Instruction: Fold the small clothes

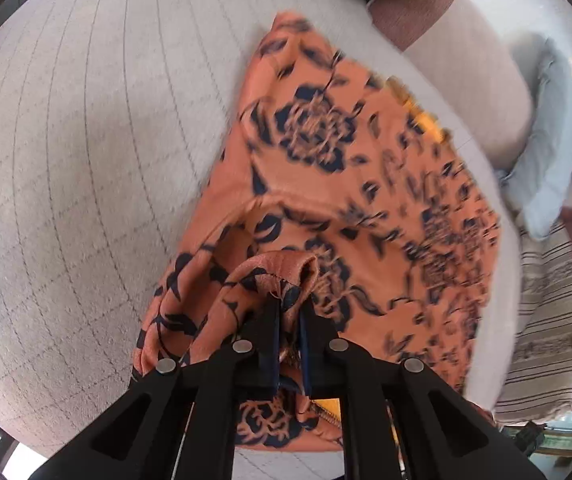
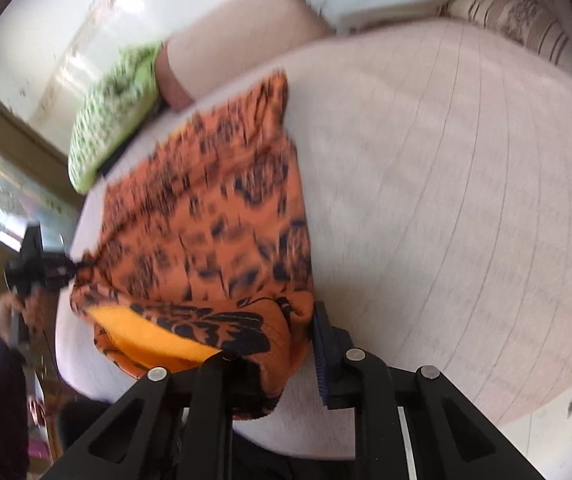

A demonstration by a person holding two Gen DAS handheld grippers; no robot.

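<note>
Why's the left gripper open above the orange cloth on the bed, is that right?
Not open: in the left wrist view the left gripper is shut on a bunched edge of the orange cloth. The cloth does lie on the bed.

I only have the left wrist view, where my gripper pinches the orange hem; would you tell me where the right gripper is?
Observer: The right gripper is at the orange garment's near corner, and cloth drapes over one finger.
Operator: Is it clamped?
Observer: I cannot tell. Only the blue-padded finger shows.
Operator: How does my left gripper look from there?
Observer: The left gripper holds the opposite corner, beside the cushion's edge.
</note>
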